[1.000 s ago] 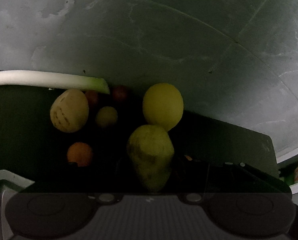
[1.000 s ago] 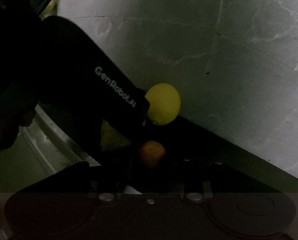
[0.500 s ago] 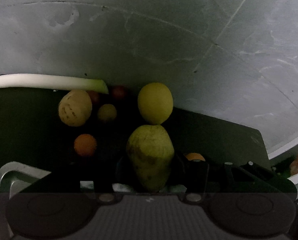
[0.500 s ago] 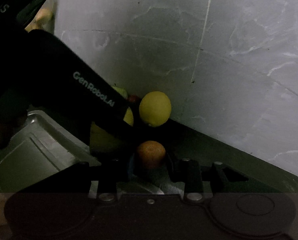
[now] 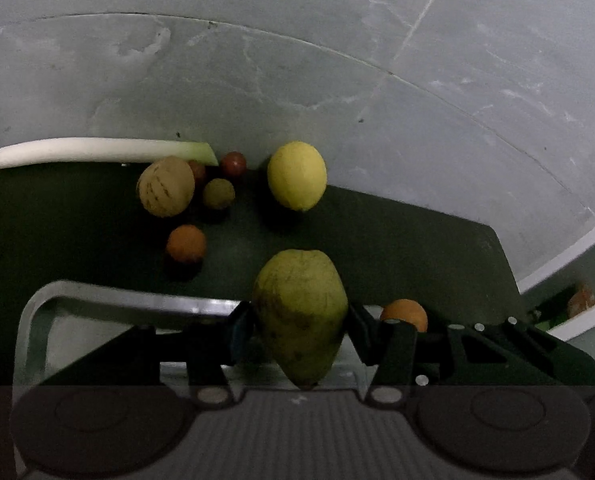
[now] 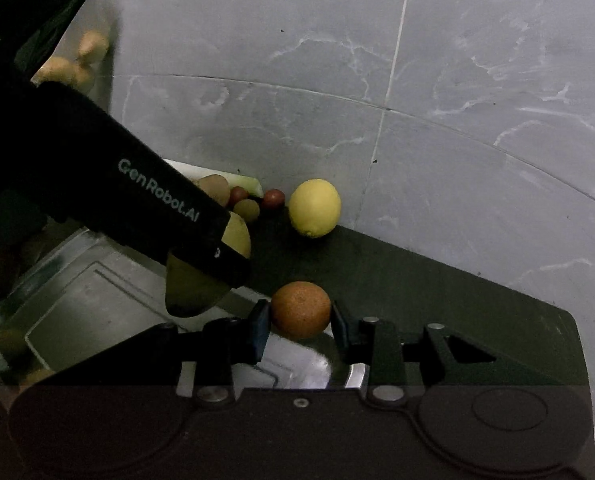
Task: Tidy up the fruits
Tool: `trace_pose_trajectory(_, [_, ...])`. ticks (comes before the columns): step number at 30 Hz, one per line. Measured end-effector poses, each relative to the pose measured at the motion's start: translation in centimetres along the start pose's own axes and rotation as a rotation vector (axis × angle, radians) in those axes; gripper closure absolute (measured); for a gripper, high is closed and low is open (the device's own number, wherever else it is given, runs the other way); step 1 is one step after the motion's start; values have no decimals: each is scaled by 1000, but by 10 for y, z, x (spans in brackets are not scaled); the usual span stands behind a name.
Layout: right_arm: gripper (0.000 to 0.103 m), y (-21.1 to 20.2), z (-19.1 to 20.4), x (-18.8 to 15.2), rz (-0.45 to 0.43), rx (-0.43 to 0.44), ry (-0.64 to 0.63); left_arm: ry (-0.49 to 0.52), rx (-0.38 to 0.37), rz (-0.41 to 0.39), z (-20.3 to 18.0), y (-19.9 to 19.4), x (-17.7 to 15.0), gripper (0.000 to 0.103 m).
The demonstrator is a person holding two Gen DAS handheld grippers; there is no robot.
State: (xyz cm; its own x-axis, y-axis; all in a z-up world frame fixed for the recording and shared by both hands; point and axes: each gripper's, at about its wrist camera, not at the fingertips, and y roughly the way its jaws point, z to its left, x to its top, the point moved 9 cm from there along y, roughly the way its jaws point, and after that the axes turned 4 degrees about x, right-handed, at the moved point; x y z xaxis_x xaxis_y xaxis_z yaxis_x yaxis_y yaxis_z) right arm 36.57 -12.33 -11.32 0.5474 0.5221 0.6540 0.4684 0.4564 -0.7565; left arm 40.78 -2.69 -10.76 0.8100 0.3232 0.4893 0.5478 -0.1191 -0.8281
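Dark mat [image 5: 397,248] with a rounded corner, laid on grey stone tiles [image 5: 297,60]; silver metal tray [image 5: 41,312] at its near edge as the landmark. Bare mat to the right of the tray, out to the corner.

Left gripper [image 5: 300,328] squeezed shut around a big green-yellow pear-shaped fruit [image 5: 300,312], held over the tray's far rim, both fingers [image 5: 239,330] pressing its sides. Right gripper [image 6: 299,322] closed on a small bumpy orange [image 6: 300,309], right at the tray's far right edge, pads touching both sides.

Past the tray on the mat: smooth yellow lemon [image 5: 296,175], second orange [image 5: 186,243] near the rim, stripy tan melon [image 5: 165,186], small round green fruit [image 5: 218,193], dark red fruit [image 5: 233,164], long white leek [image 5: 97,151] along the far mat edge.
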Motion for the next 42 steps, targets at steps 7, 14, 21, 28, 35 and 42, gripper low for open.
trace_pose_trajectory(7, [68,-16,15,-13,16,-19,21,34,-17,19,-3,-15,-20,47])
trace_pose_trajectory(14, [68,-31,33,-31,43,-29,42,73,-30,42,-1,-28,-39,47])
trace_pose_trajectory(21, [68,-43,48,-52,73,-40,67,109,-42,64,-2,-35,-58,47])
trace_pose_trajectory(28, [68,-50,57,-68,106,-48,91,146,-53,88,-3,-40,-77,47])
trace_pose_trajectory(35, [68,-55,63,-79,127,-60,95,188,-55,100,-7,-44,-92,47])
trace_pose_trajectory(42, [68,-55,68,-86,153,-69,96,228,-53,115,-10,-46,-101,47])
